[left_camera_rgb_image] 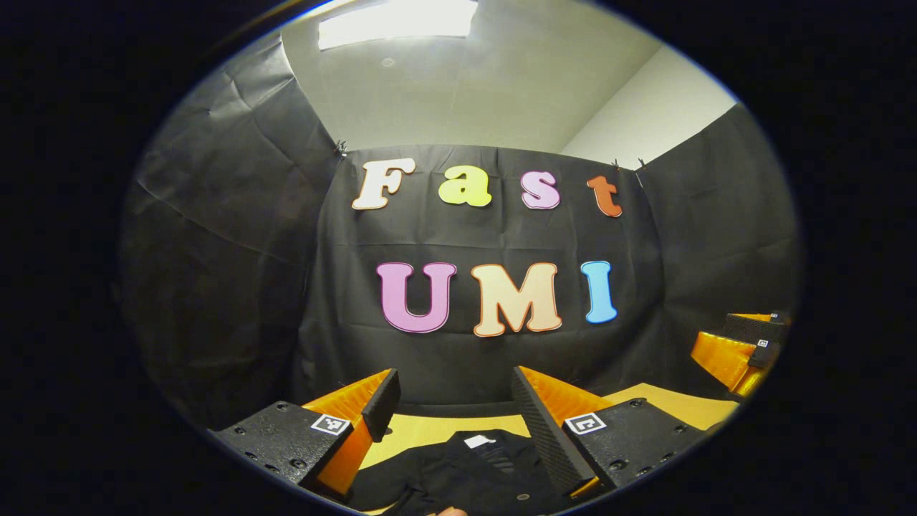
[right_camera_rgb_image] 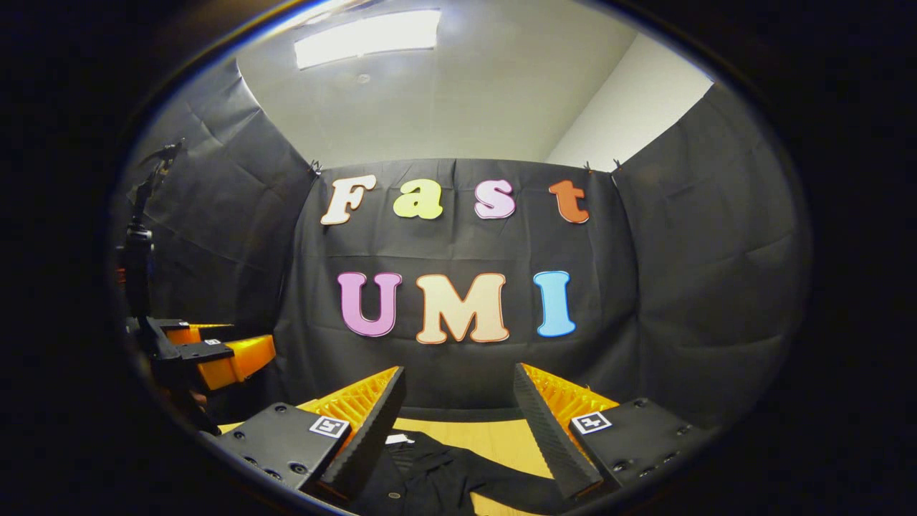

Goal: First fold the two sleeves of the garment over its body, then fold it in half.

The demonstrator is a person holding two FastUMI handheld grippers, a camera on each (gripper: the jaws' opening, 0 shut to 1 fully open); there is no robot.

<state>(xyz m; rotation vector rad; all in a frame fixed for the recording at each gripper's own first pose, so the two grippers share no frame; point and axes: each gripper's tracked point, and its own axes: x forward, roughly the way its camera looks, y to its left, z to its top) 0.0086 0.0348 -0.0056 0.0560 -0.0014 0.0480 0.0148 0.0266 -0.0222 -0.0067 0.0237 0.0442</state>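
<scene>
1. The garment (left_camera_rgb_image: 466,476), a black piece of clothing, lies flat on the yellowish table (left_camera_rgb_image: 423,430) at the bottom of the left gripper view, with a small white tag (left_camera_rgb_image: 478,441) at its far edge, the edge nearest the booth's cloth wall.
2. In the right gripper view the garment (right_camera_rgb_image: 437,476) lies on the same table (right_camera_rgb_image: 494,433), its white tag (right_camera_rgb_image: 395,438) showing just beside the inner edge of the right gripper's left-hand finger, and a dark stretch of its cloth runs off toward the right-hand finger.
3. The left gripper (left_camera_rgb_image: 456,408) hangs above the garment, its two fingers spread wide apart with nothing between them; the garment shows through the gap and neither finger touches it.
4. The right gripper (right_camera_rgb_image: 458,412) is likewise held over the garment, fingers spread wide and holding nothing; its left-hand finger (right_camera_rgb_image: 372,426) overlaps the garment's edge in the picture, but whether it touches the cloth cannot be told.
5. From the left gripper view, the right gripper (left_camera_rgb_image: 738,351) shows off to the right of the garment, well apart from it and higher in the picture.
6. From the right gripper view, the left gripper (right_camera_rgb_image: 215,355) shows to the left of the garment, with a dark stand (right_camera_rgb_image: 140,244) rising behind it.
7. Beyond the garment, the black cloth wall (left_camera_rgb_image: 487,244) closes the booth, and a ceiling light (left_camera_rgb_image: 397,20) glows above.
</scene>
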